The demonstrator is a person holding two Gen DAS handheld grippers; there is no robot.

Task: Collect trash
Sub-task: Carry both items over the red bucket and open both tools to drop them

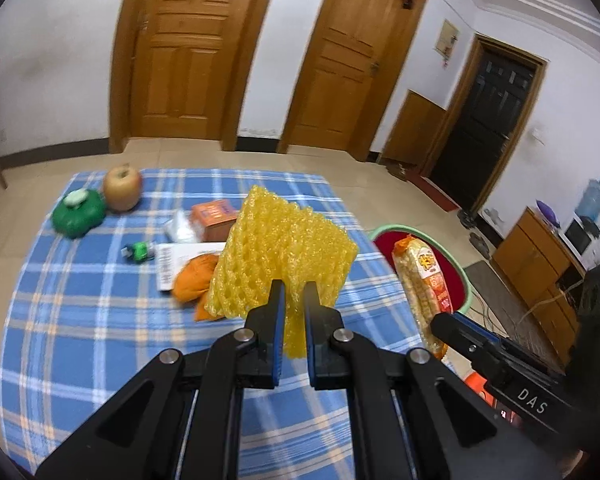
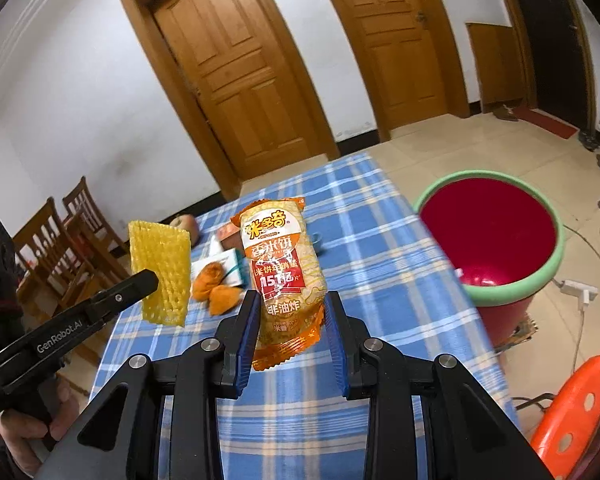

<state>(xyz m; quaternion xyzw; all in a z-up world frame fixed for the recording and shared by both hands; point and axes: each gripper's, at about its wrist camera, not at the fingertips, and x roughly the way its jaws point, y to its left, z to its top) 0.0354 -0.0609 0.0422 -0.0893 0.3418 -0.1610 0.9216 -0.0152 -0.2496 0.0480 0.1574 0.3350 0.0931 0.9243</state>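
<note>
My left gripper [image 1: 294,292] is shut on a yellow foam fruit net [image 1: 284,256] and holds it above the blue plaid table [image 1: 100,320]; the net also shows in the right wrist view [image 2: 160,272]. My right gripper [image 2: 290,304] is shut on an orange rice-cracker packet [image 2: 286,276], upright above the table's right side; the packet also shows in the left wrist view [image 1: 424,292]. A red bin with a green rim [image 2: 496,240] stands on the floor right of the table. Orange peel [image 1: 196,280], a white carton [image 1: 176,260] and an orange box [image 1: 214,220] lie on the table.
An apple [image 1: 122,188], a green container [image 1: 78,212] and a small green bottle [image 1: 140,251] sit at the table's far left. An orange plastic stool [image 2: 580,404] stands at the near right. Wooden chairs [image 2: 60,248] stand to the left, and cables lie on the floor beyond the bin.
</note>
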